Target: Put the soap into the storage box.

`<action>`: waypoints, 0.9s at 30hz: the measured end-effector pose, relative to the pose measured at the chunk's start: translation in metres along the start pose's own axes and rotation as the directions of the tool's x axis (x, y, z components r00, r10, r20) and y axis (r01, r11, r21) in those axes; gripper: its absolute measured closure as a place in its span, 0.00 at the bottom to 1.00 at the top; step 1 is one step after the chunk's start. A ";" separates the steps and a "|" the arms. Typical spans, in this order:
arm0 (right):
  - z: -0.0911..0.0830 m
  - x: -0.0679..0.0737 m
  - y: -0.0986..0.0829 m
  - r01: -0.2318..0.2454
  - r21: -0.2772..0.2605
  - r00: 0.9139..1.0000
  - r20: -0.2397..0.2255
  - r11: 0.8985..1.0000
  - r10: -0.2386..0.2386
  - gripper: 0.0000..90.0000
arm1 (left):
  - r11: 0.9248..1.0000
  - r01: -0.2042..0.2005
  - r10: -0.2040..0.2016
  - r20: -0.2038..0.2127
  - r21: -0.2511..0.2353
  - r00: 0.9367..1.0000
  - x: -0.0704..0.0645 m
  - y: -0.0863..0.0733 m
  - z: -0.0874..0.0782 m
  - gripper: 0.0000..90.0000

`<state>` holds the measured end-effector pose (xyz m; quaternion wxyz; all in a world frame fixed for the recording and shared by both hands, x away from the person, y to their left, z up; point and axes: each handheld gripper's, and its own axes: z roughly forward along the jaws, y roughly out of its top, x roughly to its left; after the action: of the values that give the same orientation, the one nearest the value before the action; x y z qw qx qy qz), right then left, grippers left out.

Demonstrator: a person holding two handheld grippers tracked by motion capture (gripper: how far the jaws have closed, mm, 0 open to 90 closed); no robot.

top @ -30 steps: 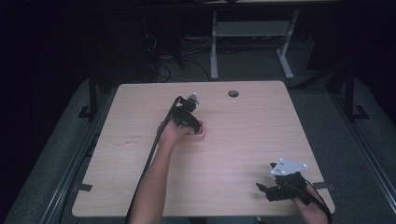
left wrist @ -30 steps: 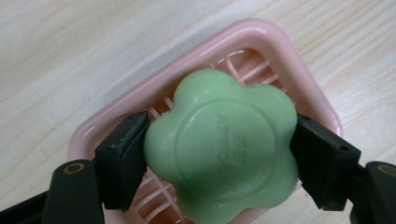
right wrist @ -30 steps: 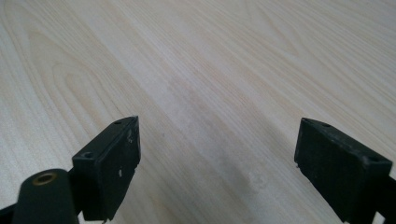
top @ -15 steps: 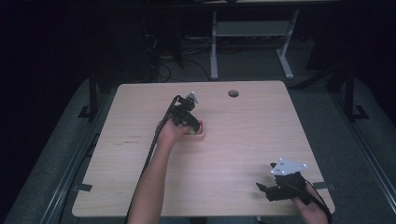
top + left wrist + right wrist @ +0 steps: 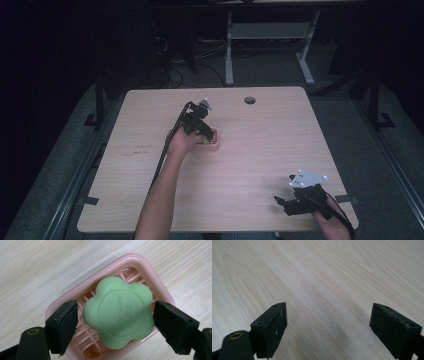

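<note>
While my left gripper (image 5: 113, 322) straddles the green soap (image 5: 118, 316) lying in the pink dish (image 5: 140, 265) mid-table, jaws wide and not yet gripping, my right gripper (image 5: 328, 327) idles open near the table's edge; by my reckoning, the grasp remains.

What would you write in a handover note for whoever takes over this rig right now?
Left hand-held gripper: open, jaws either side of the green flower-shaped soap, small gaps showing, not yet clamped.
Soap lies in the pink soap dish, mid-table.
Right hand-held gripper: open, holding nothing, over bare wood at the table's near right corner.
Done: left lined up on the soap.
Left, probably: close, then lift.
</note>
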<state>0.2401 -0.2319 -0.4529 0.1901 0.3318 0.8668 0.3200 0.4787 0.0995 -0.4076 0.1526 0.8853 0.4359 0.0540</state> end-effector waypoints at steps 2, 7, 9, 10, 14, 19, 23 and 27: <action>0.000 -0.001 0.000 0.002 0.000 1.000 0.002 1.000 -0.002 0.15 | 1.000 -0.002 0.002 0.001 -0.007 1.000 -0.001 -0.002 -0.003 0.23; -0.001 0.000 -0.001 -0.005 -0.003 1.000 0.005 1.000 0.005 0.15 | 1.000 -0.002 0.002 0.003 -0.016 1.000 -0.002 -0.005 -0.006 0.23; 0.000 -0.001 -0.001 0.004 -0.003 1.000 0.008 1.000 -0.004 0.15 | 1.000 0.003 -0.002 0.011 -0.023 1.000 -0.001 -0.006 -0.009 0.23; 0.001 -0.001 -0.001 0.004 0.000 1.000 0.007 1.000 -0.004 0.15 | 1.000 0.000 0.001 0.015 -0.025 1.000 -0.002 -0.007 -0.010 0.23; 0.001 -0.001 -0.001 0.001 -0.002 1.000 0.008 1.000 -0.001 0.15 | 0.999 -0.014 0.015 0.014 -0.035 1.000 -0.004 -0.011 -0.014 0.23; 0.001 -0.001 -0.002 0.001 0.004 1.000 0.012 1.000 -0.001 0.15 | 0.999 -0.021 0.021 0.013 -0.050 1.000 -0.004 -0.015 -0.019 0.23; 0.002 0.000 -0.002 -0.021 0.001 1.000 0.008 1.000 0.021 0.15 | 0.998 -0.024 0.025 0.015 -0.065 1.000 -0.004 -0.019 -0.025 0.23; 0.002 0.000 -0.001 -0.021 0.001 1.000 0.008 1.000 0.021 0.15 | 0.997 -0.038 0.039 0.007 -0.064 0.999 -0.006 -0.023 -0.030 0.23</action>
<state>0.2402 -0.2318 -0.4551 0.1900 0.3425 0.8626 0.3201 0.4507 0.1146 -0.3861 0.1818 0.8884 0.4162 0.0672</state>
